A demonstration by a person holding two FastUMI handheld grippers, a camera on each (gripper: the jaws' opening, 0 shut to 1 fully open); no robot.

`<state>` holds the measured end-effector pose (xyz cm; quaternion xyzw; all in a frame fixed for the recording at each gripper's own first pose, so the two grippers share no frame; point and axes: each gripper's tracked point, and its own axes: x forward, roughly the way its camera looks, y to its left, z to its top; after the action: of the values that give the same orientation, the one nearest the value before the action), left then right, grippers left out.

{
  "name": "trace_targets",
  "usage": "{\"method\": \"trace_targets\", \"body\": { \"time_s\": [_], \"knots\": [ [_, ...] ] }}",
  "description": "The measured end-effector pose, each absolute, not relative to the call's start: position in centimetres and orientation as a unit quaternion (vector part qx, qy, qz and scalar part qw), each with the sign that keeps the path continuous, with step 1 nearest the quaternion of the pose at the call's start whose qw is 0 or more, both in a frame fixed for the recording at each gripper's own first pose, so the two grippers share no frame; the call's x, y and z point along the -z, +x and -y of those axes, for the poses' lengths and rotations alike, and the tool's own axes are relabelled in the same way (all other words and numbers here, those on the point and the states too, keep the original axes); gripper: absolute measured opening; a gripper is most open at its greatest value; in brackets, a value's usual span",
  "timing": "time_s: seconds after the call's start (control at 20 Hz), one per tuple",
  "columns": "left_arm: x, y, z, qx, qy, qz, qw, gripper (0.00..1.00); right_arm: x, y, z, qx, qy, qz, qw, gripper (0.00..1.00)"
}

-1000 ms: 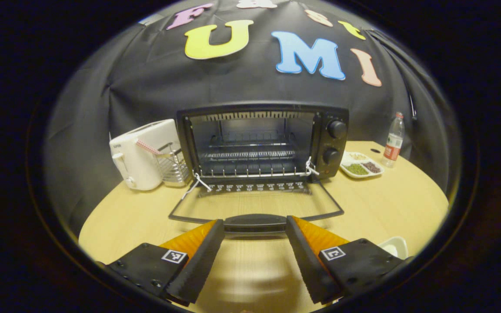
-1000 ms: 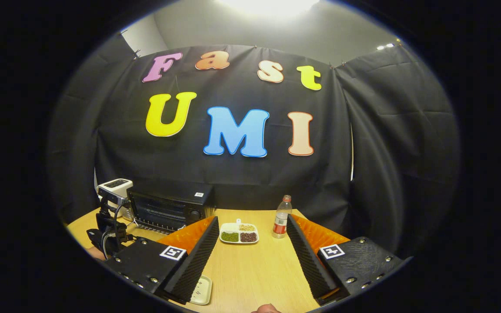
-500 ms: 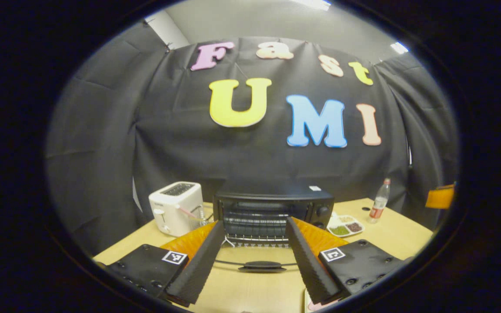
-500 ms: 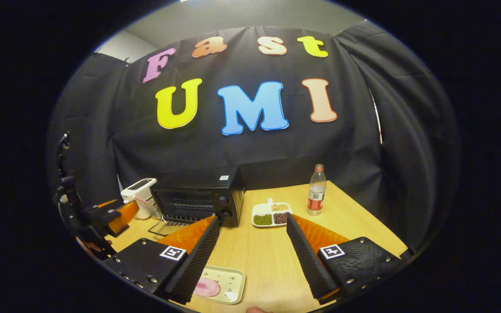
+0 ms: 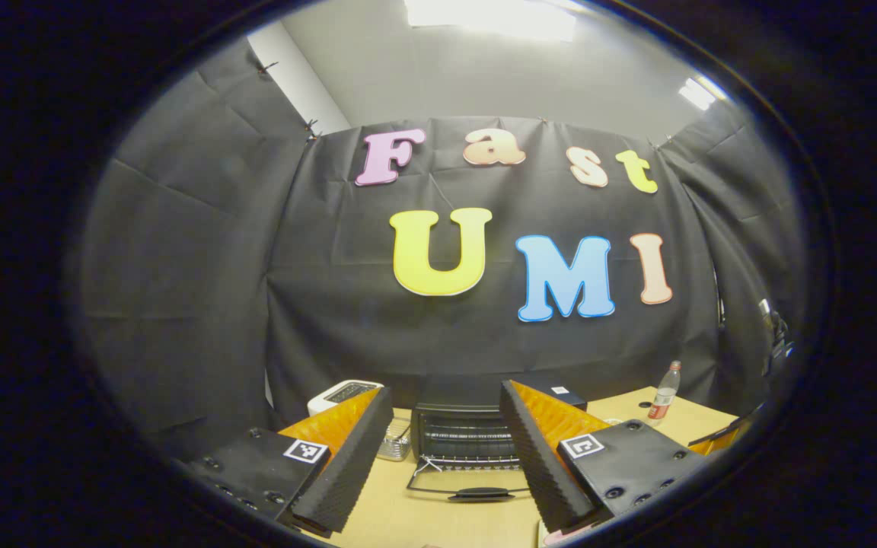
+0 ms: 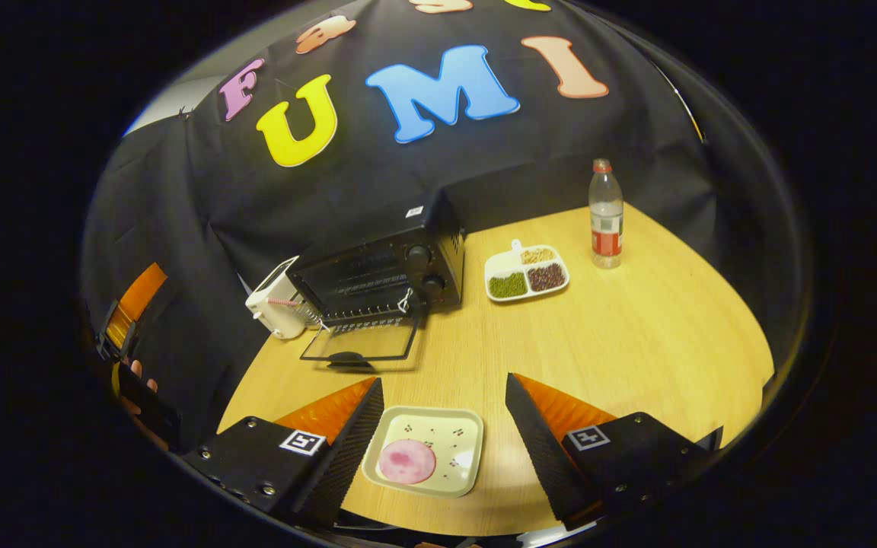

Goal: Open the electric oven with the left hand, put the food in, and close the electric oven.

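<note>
The oven (image 6: pixel 377 274) is standing with its door (image 6: pixel 358 346) lying flat, ready for loading. The right gripper (image 6: pixel 442 457) is hovering wide open over the tray (image 6: pixel 461 426) holding the food (image 6: pixel 406 461). The left gripper (image 5: pixel 442 464) is waiting open, clear of the door.

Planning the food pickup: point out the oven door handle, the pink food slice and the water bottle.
oven door handle (image 6: pixel 348 359): right gripper view, middle of the dark grip.
pink food slice (image 6: pixel 406 461): right gripper view, centre of the slice.
water bottle (image 6: pixel 605 221): right gripper view, on its label.
</note>
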<state>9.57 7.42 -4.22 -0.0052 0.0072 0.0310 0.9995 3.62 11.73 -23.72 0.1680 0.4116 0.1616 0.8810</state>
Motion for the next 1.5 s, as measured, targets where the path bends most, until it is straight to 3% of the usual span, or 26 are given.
{"method": "trace_targets", "body": {
  "time_s": [0.25, 0.4, 1.1, 1.15, 1.2, 1.3, 1.35, 1.4, 1.45, 1.5],
  "knots": [
    [3.3, 8.4, -7.7, -0.036, -0.009, 0.001, 0.999, 1.0, 26.8, 2.1, -12.9, -0.184, 0.176, -0.477, 0.841, 0.99],
    [3.1, 8.1, -7.7, -0.036, -0.009, 0.003, 0.999, 1.0, 28.9, 1.0, -14.1, -0.203, 0.206, -0.527, 0.799, 0.99],
    [4.4, 6.2, -9.8, -0.062, -0.011, -0.009, 0.998, 1.0, 36.9, -2.4, -13.3, -0.184, 0.191, -0.668, 0.695, 0.97],
    [4.5, 6.1, -9.8, -0.064, -0.011, -0.01, 0.998, 1.0, 36.8, -2.1, -13.5, -0.184, 0.202, -0.668, 0.693, 0.67],
    [4.6, 6.3, -9.9, -0.064, -0.011, -0.011, 0.998, 1.0, 36.8, -2.0, -13.7, -0.183, 0.211, -0.67, 0.688, 0.73],
    [4.7, 6.2, -9.7, -0.064, -0.011, -0.013, 0.998, 1.0, 37.0, -1.8, -13.5, -0.179, 0.215, -0.674, 0.684, 0.72],
    [4.6, 6.3, -9.5, -0.062, -0.01, -0.013, 0.998, 1.0, 37.9, -1.7, -13.2, -0.169, 0.204, -0.679, 0.685, 0.64],
    [4.7, 6.5, -9.3, -0.06, -0.009, -0.013, 0.998, 1.0, 37.6, -1.6, -12.7, -0.168, 0.211, -0.68, 0.682, 0.62],
    [4.8, 6.5, -9.2, -0.059, -0.008, -0.013, 0.998, 1.0, 37.9, -1.6, -13.0, -0.166, 0.216, -0.684, 0.677, 0.29],
    [4.8, 6.5, -9.0, -0.057, -0.008, -0.013, 0.998, 1.0, 37.7, -1.6, -12.9, -0.165, 0.22, -0.685, 0.675, 0.28]
  ]
}}
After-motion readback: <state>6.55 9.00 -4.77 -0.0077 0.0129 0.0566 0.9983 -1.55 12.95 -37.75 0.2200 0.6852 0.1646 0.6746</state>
